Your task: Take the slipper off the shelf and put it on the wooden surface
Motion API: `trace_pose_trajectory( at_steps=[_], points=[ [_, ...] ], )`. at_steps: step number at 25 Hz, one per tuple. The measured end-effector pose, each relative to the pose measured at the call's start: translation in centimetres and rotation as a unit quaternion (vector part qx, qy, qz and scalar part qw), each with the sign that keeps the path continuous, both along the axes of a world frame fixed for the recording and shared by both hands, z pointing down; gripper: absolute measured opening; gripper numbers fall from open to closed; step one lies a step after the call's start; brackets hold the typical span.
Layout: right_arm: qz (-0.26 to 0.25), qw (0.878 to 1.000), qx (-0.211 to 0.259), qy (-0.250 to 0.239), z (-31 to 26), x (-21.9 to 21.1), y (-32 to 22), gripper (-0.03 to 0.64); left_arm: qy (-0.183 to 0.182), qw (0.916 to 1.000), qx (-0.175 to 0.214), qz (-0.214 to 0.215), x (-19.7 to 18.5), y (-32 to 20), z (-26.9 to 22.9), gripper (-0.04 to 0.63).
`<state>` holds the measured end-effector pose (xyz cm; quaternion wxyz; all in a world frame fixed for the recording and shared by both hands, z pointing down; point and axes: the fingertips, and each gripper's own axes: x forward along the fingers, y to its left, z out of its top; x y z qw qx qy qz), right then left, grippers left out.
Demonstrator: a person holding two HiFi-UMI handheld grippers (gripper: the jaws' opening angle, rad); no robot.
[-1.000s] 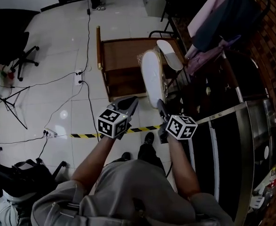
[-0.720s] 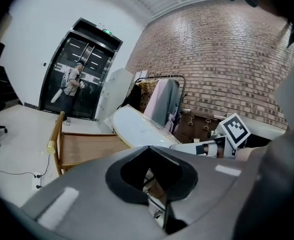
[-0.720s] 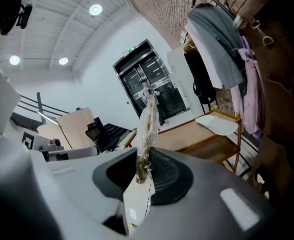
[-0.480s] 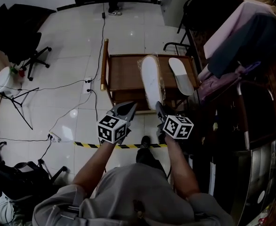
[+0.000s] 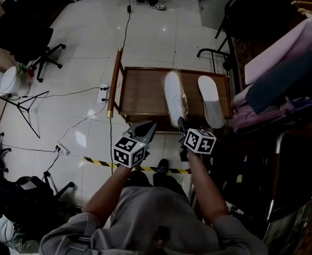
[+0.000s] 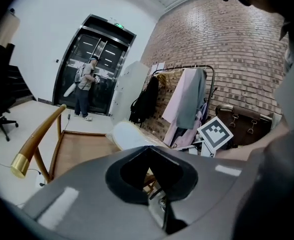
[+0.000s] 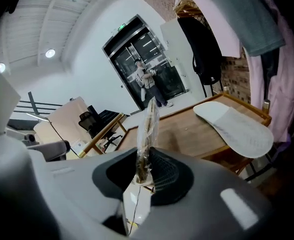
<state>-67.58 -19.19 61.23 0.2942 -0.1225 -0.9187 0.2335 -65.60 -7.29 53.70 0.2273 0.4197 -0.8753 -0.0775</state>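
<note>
A white slipper in clear plastic wrap (image 5: pixel 175 97) is held by its near end in my right gripper (image 5: pixel 180 122), which is shut on it. The slipper stretches out over the low wooden surface (image 5: pixel 142 92). In the right gripper view the wrapped slipper (image 7: pixel 148 129) stands edge-on between the jaws. A second white slipper (image 5: pixel 211 101) lies flat on the right part of the wood, also seen as the second slipper (image 7: pixel 234 126). My left gripper (image 5: pixel 148 127) is shut on nothing, short of the wood's near edge, left of the held slipper (image 6: pixel 129 136).
A clothes rack with hanging garments (image 5: pixel 283 62) stands close on the right. An office chair (image 5: pixel 31 33), a tripod (image 5: pixel 15 102) and floor cables (image 5: pixel 76 92) are at the left. Yellow-black tape (image 5: pixel 97 161) crosses the tiles. A person (image 6: pixel 84 91) stands at the far doors.
Both grippers have moved forward toward the wooden surface. The held slipper, earlier upright beside it, now reaches over the wood next to the second slipper.
</note>
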Motion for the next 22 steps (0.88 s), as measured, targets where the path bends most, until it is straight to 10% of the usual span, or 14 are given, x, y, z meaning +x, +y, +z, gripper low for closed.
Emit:
trace_pose_trajectory(
  at_steps=[15,22],
  points=[
    [0.023,0.998,0.032,0.055,6.9,-6.4,2.7,0.074,0.046,0.9983,0.005,0.035,-6.1,0.5,3.7,0.003],
    [0.011,0.996,0.081,0.034,7.3,-6.5,2.6,0.335,0.051,0.9976,0.014,0.045,-7.3,0.7,3.7,0.003]
  ],
)
